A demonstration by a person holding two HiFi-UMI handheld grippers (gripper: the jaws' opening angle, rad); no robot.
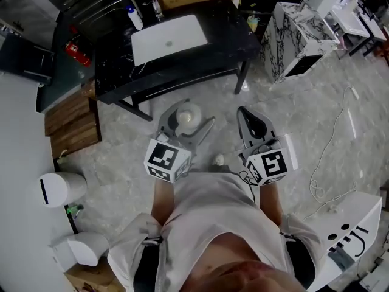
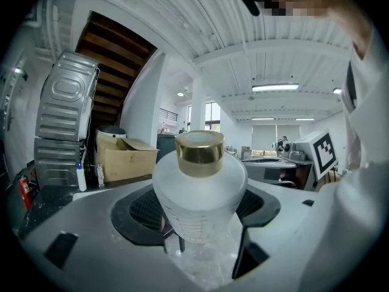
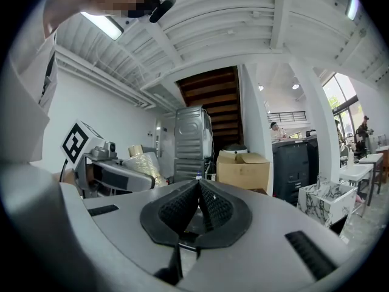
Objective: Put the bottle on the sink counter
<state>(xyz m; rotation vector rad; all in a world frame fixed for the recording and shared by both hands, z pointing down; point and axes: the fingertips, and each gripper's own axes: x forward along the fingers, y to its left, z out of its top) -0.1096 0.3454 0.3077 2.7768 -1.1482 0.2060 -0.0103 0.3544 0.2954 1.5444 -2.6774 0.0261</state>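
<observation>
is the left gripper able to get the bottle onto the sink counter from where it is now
Probably not from here: the left gripper holds the bottle short of the counter, with floor between. Nothing blocks the way, so stepping closer should do.

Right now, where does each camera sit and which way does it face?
Head view: on the head, steeply down; forearms, left claw, right claw, sink counter.
Left gripper view: on left claw, along jaws shut on the bottle; shirt at right.
Right gripper view: on right claw, along shut, empty jaws.
Shared: both gripper views show the cardboard box.

head view down, gripper views level
</observation>
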